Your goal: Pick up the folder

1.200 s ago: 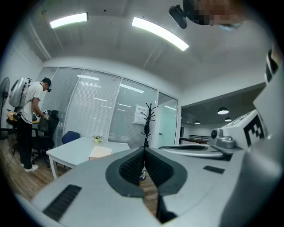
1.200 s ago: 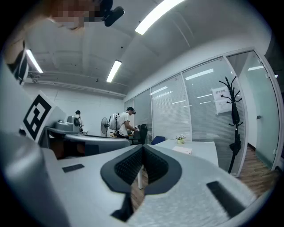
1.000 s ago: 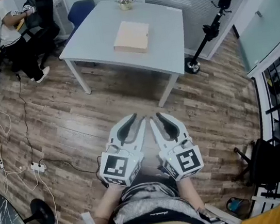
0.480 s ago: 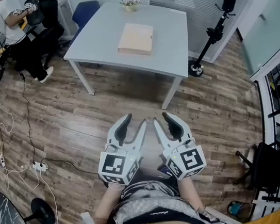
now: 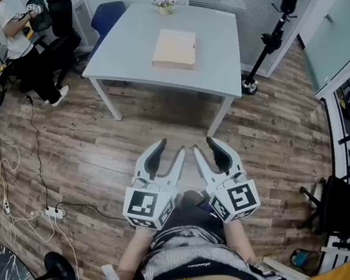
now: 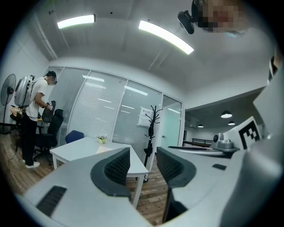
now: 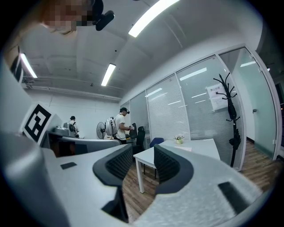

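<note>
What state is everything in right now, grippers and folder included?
Left gripper: open, nothing between its jaws.
Right gripper: jaws opening, nothing between them.
Folder: lying flat on the table, untouched.
Potted plant: upright at the table's far edge.

You hold both grippers low in front of you, side by side and level, tips pointing forward. The left gripper (image 5: 170, 150) has its jaws apart with nothing between them. The right gripper (image 5: 204, 145) has its jaws opening, gap likewise empty. Your forearms (image 5: 134, 253) run straight back from the marker cubes.
</note>
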`<state>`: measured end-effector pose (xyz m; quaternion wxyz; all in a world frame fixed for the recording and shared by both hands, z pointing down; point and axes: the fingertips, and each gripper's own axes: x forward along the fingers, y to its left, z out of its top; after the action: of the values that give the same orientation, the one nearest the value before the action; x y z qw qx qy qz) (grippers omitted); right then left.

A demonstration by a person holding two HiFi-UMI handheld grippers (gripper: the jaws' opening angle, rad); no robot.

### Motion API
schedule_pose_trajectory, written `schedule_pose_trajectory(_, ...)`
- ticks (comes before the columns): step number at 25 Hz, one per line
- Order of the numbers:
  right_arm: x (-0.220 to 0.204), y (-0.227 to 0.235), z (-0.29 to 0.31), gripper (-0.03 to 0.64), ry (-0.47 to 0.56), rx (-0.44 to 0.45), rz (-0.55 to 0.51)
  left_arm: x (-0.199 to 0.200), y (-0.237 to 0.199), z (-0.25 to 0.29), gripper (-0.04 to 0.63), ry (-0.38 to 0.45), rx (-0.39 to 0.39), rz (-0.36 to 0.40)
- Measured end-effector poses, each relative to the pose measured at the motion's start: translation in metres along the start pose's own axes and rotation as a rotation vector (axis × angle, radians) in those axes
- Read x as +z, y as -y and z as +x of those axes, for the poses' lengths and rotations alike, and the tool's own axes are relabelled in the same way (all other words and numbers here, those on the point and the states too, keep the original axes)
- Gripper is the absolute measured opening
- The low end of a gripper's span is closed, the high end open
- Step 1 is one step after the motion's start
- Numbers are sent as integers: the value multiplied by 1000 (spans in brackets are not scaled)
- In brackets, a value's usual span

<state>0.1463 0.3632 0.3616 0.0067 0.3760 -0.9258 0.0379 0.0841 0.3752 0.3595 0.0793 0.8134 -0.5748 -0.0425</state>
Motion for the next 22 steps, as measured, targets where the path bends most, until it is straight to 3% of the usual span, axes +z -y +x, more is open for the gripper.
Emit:
schedule_pose_trajectory(14,3,21,87,156,-11,45,9,7,-62,54,175,-11,30,-9)
schedule_pose_trajectory(22,9,52,152,160,-16,46,27,11,-109,114,175,-24,34,-14)
